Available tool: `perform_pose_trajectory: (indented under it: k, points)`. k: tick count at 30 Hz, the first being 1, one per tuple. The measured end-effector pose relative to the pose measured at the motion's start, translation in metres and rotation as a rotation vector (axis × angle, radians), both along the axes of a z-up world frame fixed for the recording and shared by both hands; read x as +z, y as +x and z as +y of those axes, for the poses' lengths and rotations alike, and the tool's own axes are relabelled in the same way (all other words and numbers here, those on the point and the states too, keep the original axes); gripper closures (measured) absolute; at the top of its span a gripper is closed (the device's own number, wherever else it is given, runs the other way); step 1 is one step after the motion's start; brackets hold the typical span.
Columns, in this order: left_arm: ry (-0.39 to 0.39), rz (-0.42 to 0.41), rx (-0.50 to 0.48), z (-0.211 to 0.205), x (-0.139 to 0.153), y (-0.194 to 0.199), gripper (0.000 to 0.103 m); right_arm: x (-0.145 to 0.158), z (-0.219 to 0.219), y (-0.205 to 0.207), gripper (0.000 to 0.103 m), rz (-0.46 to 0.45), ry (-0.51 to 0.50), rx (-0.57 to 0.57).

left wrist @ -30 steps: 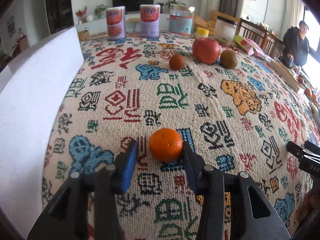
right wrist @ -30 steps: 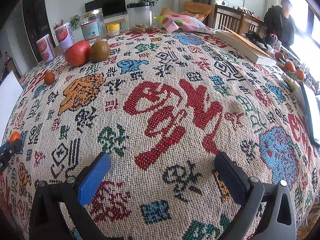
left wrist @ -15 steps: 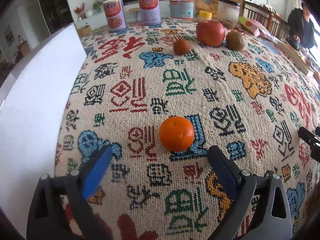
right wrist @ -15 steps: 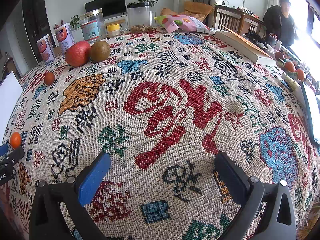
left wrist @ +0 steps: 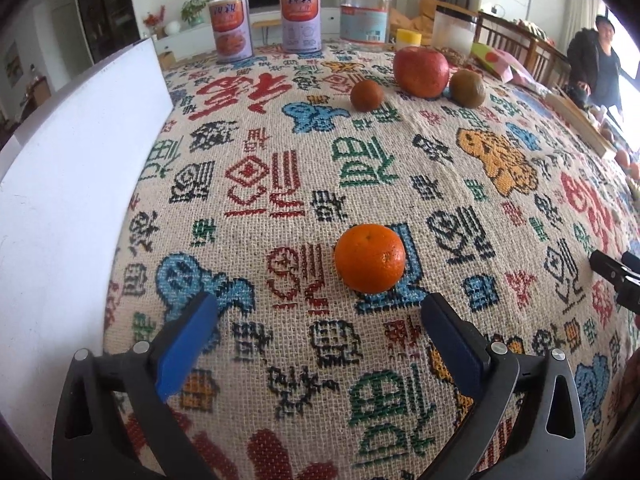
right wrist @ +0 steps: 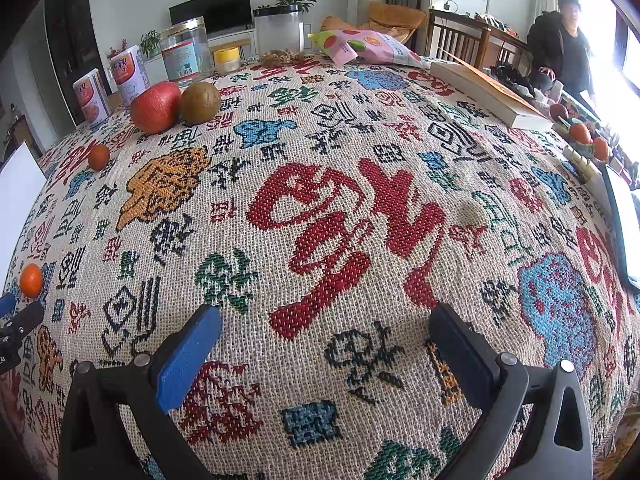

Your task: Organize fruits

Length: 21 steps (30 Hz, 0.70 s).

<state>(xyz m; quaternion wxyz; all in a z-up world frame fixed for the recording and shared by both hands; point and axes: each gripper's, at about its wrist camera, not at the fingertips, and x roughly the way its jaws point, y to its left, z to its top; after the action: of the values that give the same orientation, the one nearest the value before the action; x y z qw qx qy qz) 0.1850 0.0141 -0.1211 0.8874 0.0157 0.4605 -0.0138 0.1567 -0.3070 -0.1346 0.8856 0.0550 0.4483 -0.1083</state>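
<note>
My left gripper [left wrist: 320, 320] has just been opening its jaws, and now they stand spread wide with nothing between them. The orange [left wrist: 370, 258] sits on the tablecloth [left wrist: 280, 152] just beyond my blue fingertips [left wrist: 188, 336], free of both pads, resting on a blue woven figure. To my left runs a white board [left wrist: 72, 184] along the cloth's edge.

Farther up the table a smaller, darker orange fruit [left wrist: 367, 95] lies alone, and behind it a red apple [left wrist: 420, 72] and a brown kiwi [left wrist: 467, 88] rest close together (whether the two touch I cannot tell). Past them stand two printed cans [left wrist: 231, 28], a clear jar [left wrist: 365, 14] and a small yellow-lidded pot [left wrist: 408, 38].

My right gripper [right wrist: 324, 344] hangs over a bare stretch of cloth, released too, its jaws wide apart above a big red character and holding nothing. From that side the orange shows small at the far left edge, next to the tip of my left gripper. A book [right wrist: 488, 92] and a pink snack bag [right wrist: 360, 46] lie at the far end, and a person [right wrist: 568, 44] in dark clothes stands beyond the table.
</note>
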Motion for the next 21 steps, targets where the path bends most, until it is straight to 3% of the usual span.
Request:
perform_pose_trajectory:
  k: [21]
  points:
    - [0.0,0.0,0.0,-0.0001,-0.0005,0.0002,0.0,-0.0003,-0.0007,0.0003,0.0,0.001,0.004,-0.002]
